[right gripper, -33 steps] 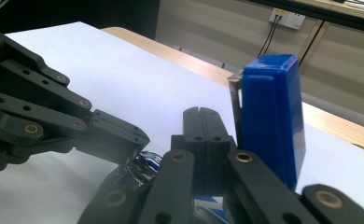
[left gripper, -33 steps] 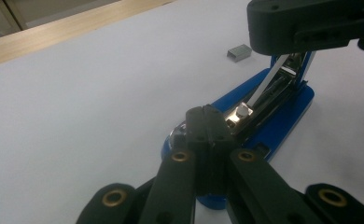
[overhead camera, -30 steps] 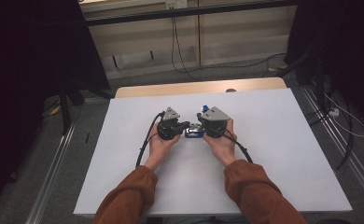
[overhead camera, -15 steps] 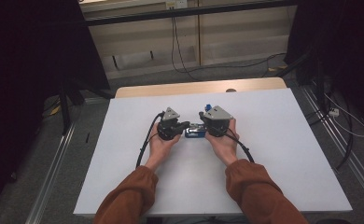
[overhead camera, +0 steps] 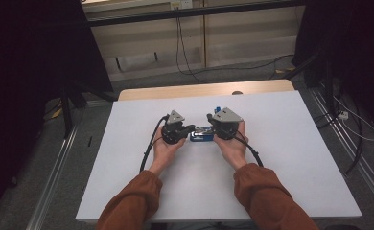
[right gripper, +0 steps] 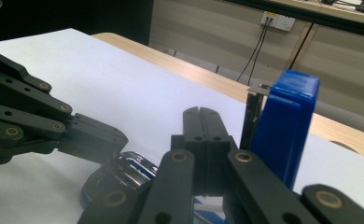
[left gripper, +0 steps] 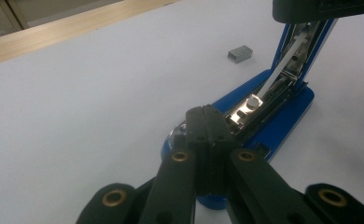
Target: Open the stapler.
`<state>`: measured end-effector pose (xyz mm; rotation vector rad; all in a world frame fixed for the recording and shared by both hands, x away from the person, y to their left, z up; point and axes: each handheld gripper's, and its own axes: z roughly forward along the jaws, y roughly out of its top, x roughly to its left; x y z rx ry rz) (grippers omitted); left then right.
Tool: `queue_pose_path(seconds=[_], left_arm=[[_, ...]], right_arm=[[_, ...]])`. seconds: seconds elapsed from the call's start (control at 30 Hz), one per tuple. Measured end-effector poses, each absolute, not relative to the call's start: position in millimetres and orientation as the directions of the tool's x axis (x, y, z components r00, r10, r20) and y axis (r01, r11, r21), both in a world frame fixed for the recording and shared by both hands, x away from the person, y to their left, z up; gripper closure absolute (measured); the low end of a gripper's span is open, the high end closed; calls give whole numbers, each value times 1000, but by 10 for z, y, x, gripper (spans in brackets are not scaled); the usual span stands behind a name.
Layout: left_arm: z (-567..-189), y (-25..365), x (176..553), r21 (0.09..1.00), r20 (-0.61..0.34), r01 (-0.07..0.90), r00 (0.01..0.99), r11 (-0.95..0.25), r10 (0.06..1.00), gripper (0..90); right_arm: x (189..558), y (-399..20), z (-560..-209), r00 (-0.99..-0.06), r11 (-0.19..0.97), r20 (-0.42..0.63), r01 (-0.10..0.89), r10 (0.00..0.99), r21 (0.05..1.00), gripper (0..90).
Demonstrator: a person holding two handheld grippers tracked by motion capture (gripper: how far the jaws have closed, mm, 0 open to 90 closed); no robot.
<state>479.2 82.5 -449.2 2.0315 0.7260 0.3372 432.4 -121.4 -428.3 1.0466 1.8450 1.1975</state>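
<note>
Loading a stapler looks to be the job: blue stapler [overhead camera: 202, 136] lies mid-table [overhead camera: 127, 182], hinged open, its lid [right gripper: 285, 126] tipped up.

Left of the stapler: left gripper [left gripper: 207, 122], jaws pressed together with nothing between them, tips resting on the stapler's front end over the shiny magazine rail [left gripper: 245, 109]. Judged to be pinning the base down. Keep that pressure straight down so the base does not skid on the smooth top.

Beyond the stapler in the left gripper view: a small staple block [left gripper: 239, 53] lies loose on the table, just apart from the raised lid.

Right of the stapler: right gripper [right gripper: 202, 122], jaws also together and empty, sitting just beside the upright lid, seemingly propping it back. Contact cannot be told for sure.

Next move, as judged: one gripper must open to fetch the staple block. Better the right one, with the lid left leaning fully back first. Risks: the lid dropping shut, or the block breaking in a hard pinch.
</note>
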Motion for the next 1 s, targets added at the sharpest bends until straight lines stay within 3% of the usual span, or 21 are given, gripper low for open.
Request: queue_pose_path(seconds=[1.0], left_arm=[[-4495,826,4789,842,-52,366,786,-397,616,900]], right_arm=[[4262,-1491,-4288,-402,218,-94,277,911,936,900]])
